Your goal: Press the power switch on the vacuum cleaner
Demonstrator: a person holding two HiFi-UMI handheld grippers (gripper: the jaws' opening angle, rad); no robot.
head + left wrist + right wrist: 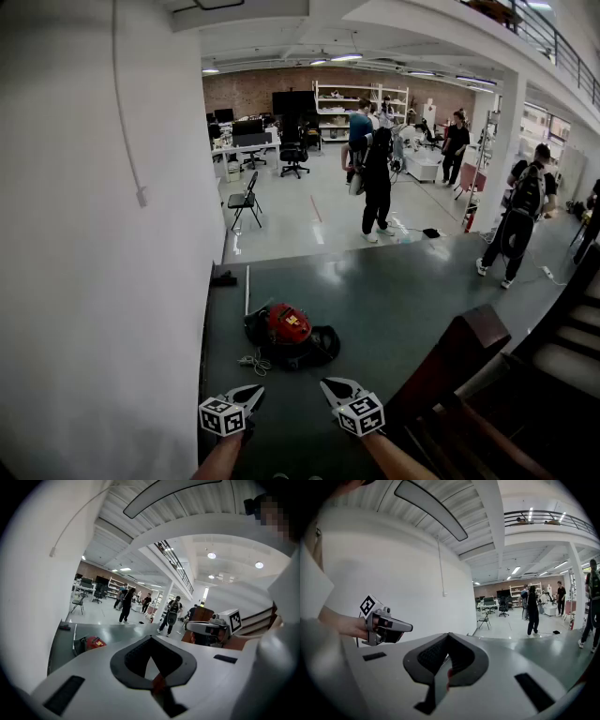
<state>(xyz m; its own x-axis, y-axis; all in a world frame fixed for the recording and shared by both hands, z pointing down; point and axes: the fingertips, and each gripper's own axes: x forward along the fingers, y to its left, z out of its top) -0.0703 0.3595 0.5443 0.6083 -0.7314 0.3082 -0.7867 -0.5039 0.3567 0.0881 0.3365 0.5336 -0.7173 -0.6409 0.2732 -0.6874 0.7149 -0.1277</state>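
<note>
The vacuum cleaner (286, 333) is a red and black canister that lies on the dark grey floor, close to the white wall. It shows small at the left of the left gripper view, as the vacuum cleaner (91, 643). My left gripper (253, 392) and right gripper (330, 385) hover side by side just short of it, both held off the floor and apart from it. Each has its jaws together with nothing between them, as the left gripper (151, 640) and right gripper (448, 636) show in their own views. The right gripper view does not show the vacuum.
A white wall (103, 281) runs along the left. A coiled cable (251, 361) and a thin white rod (247, 289) lie beside the vacuum. A dark wooden stair rail (469, 361) stands at the right. Several people (377, 183) and a folding chair (246, 201) are farther off.
</note>
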